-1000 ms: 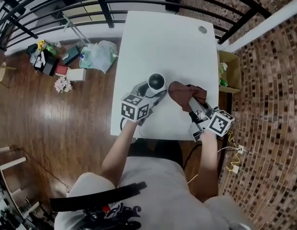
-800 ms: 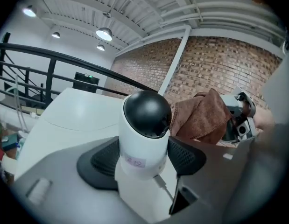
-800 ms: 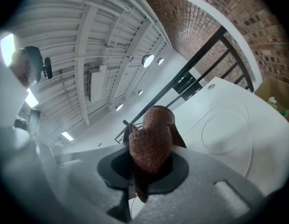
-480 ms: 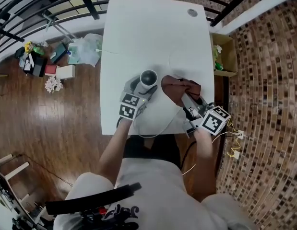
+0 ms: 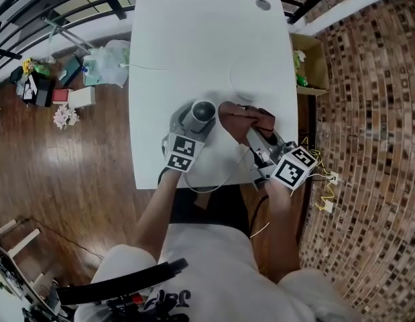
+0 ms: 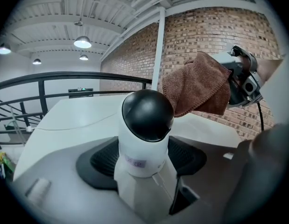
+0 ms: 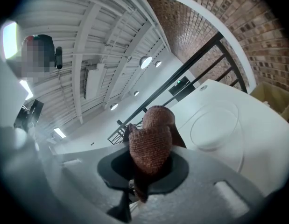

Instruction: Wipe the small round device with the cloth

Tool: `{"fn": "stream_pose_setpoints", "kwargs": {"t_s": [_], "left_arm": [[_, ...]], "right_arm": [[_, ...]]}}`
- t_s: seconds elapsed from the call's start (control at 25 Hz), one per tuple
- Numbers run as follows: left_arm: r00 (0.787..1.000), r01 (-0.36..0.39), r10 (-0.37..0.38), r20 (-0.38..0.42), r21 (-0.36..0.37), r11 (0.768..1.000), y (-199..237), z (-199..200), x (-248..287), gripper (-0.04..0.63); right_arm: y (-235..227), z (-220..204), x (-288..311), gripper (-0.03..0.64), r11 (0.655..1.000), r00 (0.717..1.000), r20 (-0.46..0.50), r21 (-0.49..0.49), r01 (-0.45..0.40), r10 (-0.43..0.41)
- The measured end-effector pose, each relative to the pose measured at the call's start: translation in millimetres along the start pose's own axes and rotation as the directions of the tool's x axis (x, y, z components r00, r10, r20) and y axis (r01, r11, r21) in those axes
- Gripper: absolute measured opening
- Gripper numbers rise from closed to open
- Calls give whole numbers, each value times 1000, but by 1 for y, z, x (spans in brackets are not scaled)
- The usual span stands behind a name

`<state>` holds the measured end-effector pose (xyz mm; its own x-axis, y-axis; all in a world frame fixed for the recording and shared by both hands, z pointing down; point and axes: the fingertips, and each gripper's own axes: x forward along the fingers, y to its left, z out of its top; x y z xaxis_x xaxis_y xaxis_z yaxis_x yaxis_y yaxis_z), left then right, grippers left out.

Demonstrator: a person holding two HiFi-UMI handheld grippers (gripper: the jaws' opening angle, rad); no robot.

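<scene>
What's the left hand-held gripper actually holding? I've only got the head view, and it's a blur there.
Observer: In the left gripper view, the left hand-held gripper is clamped low on the small round device, on its white part under the black dome.
Operator: How high is the cloth against it?
Observer: The cloth hangs beside the dome's upper half. I can't tell whether they touch.
Operator: Is the right grip solid?
Observer: In the right gripper view, the right hand-held gripper is shut on a bunched fold of the cloth, which hides the device from that camera.
</scene>
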<state>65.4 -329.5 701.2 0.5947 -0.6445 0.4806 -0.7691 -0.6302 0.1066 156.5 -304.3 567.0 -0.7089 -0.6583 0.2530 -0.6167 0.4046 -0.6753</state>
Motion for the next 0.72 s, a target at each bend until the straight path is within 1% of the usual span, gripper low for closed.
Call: {"fn": "stream_pose_setpoints", "kwargs": {"t_s": [0.12, 0.2, 0.28, 0.44, 0.56, 0.72], "left_arm": [[1000, -8, 8, 9, 10, 1000, 0, 0, 2, 356], [1000, 0, 0, 7, 5, 1000, -2, 1, 2, 356], [1000, 10, -10, 2, -3, 1000, -5, 1, 1, 390], [1000, 8, -8, 6, -17, 1000, -4, -3, -11, 405], [1000, -11, 12, 19, -42, 999, 3, -4, -29, 405], [997, -44, 47, 54, -70, 997, 14, 1, -52, 405]], "right_arm": [[-4, -6, 3, 28, 1000, 1000, -10, 8, 14, -14], [-5, -7, 4, 28, 1000, 1000, -14, 5, 22, -22], [-5, -5, 4, 28, 999, 999, -17, -14, 29, -29], [2, 8, 8, 28, 996, 999, -27, -82, 26, -29], [13, 17, 16, 28, 991, 999, -33, -134, 9, -13], [32, 30, 33, 28, 969, 997, -79, -243, -35, 16]]}}
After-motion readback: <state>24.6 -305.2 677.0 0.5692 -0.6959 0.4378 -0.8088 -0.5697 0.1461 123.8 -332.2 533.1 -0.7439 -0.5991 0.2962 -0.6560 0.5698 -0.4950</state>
